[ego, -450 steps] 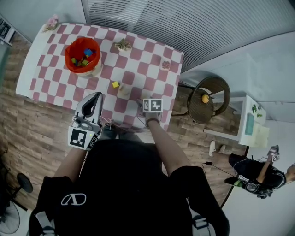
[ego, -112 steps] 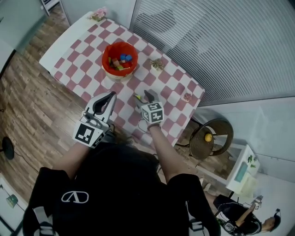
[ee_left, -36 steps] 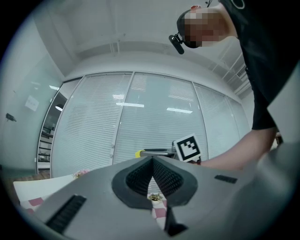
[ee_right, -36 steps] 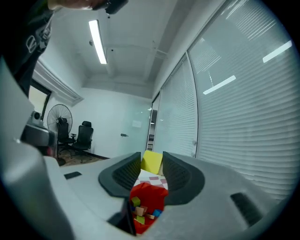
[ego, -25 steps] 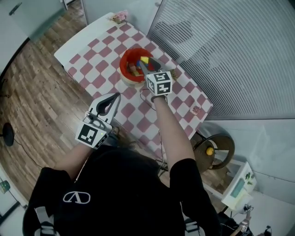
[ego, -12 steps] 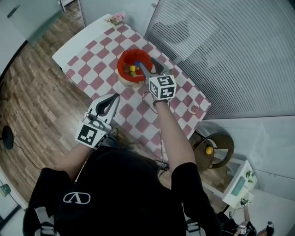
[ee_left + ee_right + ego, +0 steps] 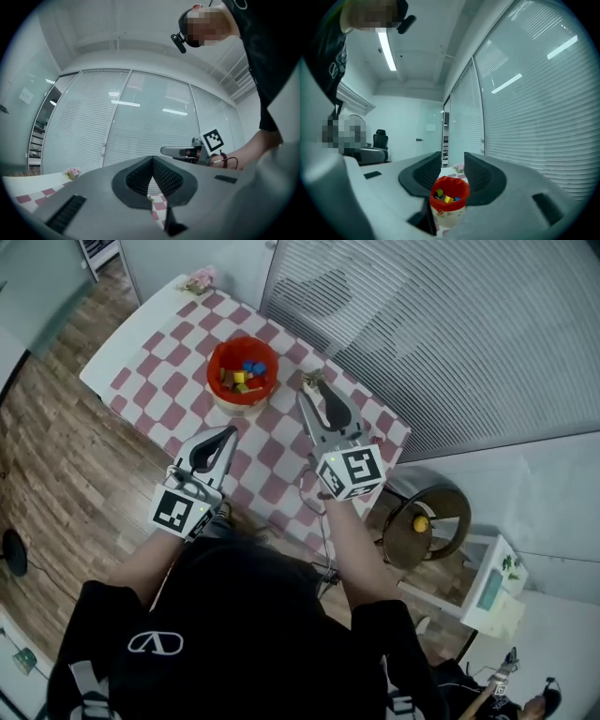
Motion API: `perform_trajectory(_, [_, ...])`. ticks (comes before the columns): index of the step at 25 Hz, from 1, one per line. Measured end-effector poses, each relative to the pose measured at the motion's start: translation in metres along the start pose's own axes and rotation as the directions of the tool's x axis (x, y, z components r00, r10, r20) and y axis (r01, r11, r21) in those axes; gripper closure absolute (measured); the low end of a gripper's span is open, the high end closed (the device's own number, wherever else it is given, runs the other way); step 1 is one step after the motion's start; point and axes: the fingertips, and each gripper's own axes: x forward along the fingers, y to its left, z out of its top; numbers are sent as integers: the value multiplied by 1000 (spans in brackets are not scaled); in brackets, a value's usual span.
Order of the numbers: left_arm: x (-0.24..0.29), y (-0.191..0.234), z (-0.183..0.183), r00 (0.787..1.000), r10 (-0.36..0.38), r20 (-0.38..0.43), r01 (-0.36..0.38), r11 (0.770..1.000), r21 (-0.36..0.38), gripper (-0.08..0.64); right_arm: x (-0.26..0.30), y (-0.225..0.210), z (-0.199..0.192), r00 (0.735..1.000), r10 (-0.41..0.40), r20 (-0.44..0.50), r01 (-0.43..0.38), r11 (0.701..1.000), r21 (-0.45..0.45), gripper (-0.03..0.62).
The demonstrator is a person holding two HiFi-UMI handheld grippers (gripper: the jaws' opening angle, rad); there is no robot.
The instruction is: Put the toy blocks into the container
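Pointing level over the checked table (image 7: 155,381), the right gripper (image 7: 308,396), its slightly parted, empty jaws just closing, faces the red container (image 7: 217,357) holding the toy blocks (image 7: 242,377), while the left gripper (image 7: 228,433) hangs clenched at the table's near edge.

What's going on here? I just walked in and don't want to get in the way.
A person stands at a checked table with a tool in each hand, putting toy blocks into a red container. Several coloured blocks already lie in it. The right tool is held above the table, short of the container. Its jaws stand apart with nothing between them and have just been closing. The left tool is shut and empty, held by the table's near edge.
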Motion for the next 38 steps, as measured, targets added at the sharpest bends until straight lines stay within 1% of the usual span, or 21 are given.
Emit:
perform_trajectory(5, [20,-16,0,998,-66,4,66,998,2,554,-59,-4,15,997,-69,22,70,998,-10,457])
perform_trajectory(12, [40,-38,2,991,-135,5,135,991,11,554,-118,-4,14,983,-176,43,176,984,10,482])
perform_trajectory(16, [49,-48,4,986,-167,6,167,986,23,554,-139,-3,9,972,-229,53,228,973,19,512])
perform_trajectory(18, [52,-54,5,983,-181,7,181,983,28,554,-147,-4,7,965,-258,55,257,966,17,542])
perform_trajectory(20, [54,-58,5,981,-192,4,192,981,30,554,-155,-6,5,957,-285,53,285,959,10,592])
perform_trajectory(22, [56,-61,5,980,-200,4,200,979,31,554,-162,-8,4,951,-306,51,306,952,9,593])
perform_trajectory(29, [59,-70,3,976,-217,-3,217,975,43,554,-183,-17,-9,934,-355,36,355,935,7,592])
perform_trajectory(35, [61,-75,2,976,-219,-2,219,975,45,554,-185,-14,-7,932,-359,57,361,932,-20,592])
perform_trajectory(38, [63,-77,9,976,-215,19,214,976,47,554,-184,-13,-6,931,-360,54,362,931,-45,592])
